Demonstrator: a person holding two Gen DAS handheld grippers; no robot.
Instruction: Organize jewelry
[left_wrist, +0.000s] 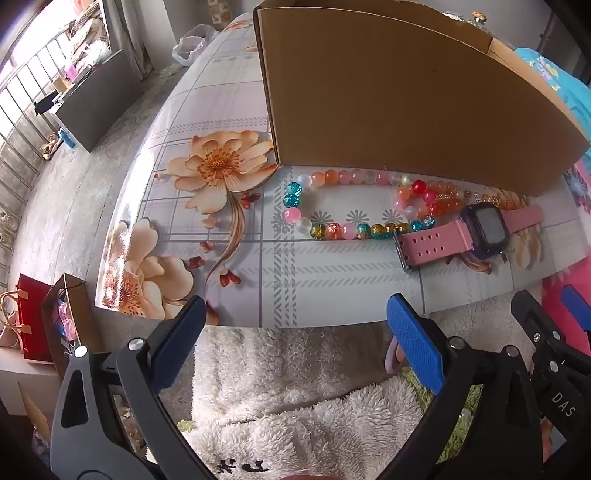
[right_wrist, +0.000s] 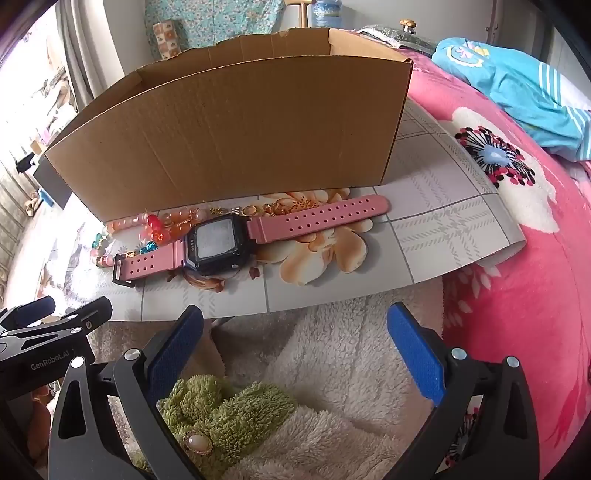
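Jewelry is lying untouched on a floral-printed mat as two handheld grippers are hovering over a fluffy white blanket at its near edge. Both the left gripper and the right gripper are standing spread wide, holding nothing. A beaded necklace of orange, pink and teal beads is resting just in front of an open cardboard box, beside a pink-strapped watch whose buckle end is overlapping the beads; small gold pieces are sitting between watch and box. Judging by the layout, the first pick is still to come. Lifting the watch by its strap first would likely free the necklace. Pinching the string at a single bead, low and square to the mat, should keep it from slipping.
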